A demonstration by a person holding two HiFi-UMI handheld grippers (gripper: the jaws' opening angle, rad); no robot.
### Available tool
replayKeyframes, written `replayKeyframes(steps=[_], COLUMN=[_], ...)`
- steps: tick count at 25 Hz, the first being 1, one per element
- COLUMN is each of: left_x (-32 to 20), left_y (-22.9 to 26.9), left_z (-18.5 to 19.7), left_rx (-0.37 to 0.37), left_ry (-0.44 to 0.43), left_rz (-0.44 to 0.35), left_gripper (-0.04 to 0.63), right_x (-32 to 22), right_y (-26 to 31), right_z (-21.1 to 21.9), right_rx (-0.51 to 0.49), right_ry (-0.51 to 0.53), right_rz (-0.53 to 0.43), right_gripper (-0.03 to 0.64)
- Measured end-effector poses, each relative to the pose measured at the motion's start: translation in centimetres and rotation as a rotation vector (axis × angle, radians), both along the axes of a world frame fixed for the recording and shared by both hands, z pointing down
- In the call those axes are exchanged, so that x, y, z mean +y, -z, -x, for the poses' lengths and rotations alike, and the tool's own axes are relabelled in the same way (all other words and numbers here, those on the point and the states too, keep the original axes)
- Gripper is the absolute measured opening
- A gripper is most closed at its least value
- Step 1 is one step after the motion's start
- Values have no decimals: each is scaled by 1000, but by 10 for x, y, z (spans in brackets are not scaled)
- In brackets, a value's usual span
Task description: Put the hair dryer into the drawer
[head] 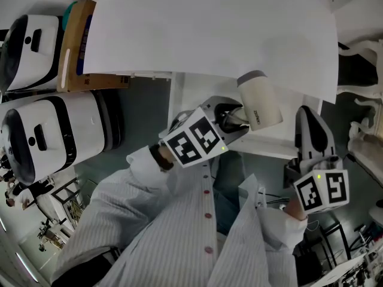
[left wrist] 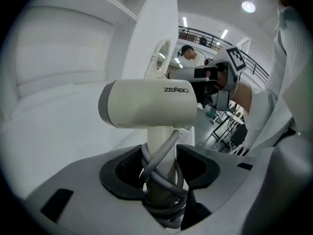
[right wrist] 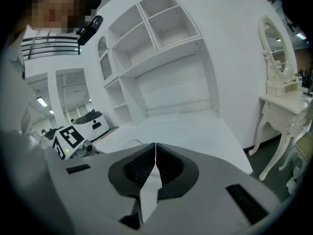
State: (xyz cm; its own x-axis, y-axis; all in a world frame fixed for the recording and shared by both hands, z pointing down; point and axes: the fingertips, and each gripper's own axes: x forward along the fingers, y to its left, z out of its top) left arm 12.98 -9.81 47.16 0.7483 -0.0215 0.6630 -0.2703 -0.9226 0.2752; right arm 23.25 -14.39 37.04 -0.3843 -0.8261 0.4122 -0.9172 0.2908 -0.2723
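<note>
The cream hair dryer (head: 258, 100) with a grey rear end hangs just off the near edge of the white tabletop (head: 209, 28). My left gripper (head: 230, 119) is shut on its handle. In the left gripper view the hair dryer (left wrist: 151, 104) stands upright, its barrel lying crosswise, and the left gripper (left wrist: 161, 175) pinches the handle with the grey cord (left wrist: 159, 155) wrapped round it. My right gripper (head: 306, 121) is to the right of the dryer and apart from it. The right gripper (right wrist: 155, 165) is shut with nothing in it. A white ledge (head: 269, 147) lies under the dryer; I cannot tell whether it is the drawer.
Two white and black machines (head: 33, 46) (head: 48, 130) and a cardboard box (head: 78, 46) stand at the left. White wall shelves (right wrist: 146, 58) rise behind the tabletop, and a white vanity table with a mirror (right wrist: 281, 94) stands to the right. A person (left wrist: 188, 55) sits far off.
</note>
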Motion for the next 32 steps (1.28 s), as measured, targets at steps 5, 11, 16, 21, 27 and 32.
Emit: replayKeyframes(steps=[5, 11, 16, 21, 27, 32], left_x=[12, 25, 31, 33, 37, 40], left_y=[-40, -87, -121, -153, -180, -195], left_z=[1, 2, 3, 6, 6, 9], left_rx=[-74, -170, -231, -307, -365, -405], left_ry=[-53, -126, -175, -206, -241, -263], left_rz=[15, 30, 58, 54, 42, 33], left_gripper=[216, 216, 216, 216, 216, 216], right_x=[5, 12, 16, 21, 26, 28], right_y=[-16, -35, -45, -59, -69, -72], right_z=[-5, -9, -10, -8, -6, -6], right_rx=[-15, -28, -40, -58, -70, -74], right_ry=[-16, -22, -26, -22, -18, -15], right_rz=[25, 54, 66, 91, 111, 119], right_gripper=[12, 12, 12, 12, 12, 12])
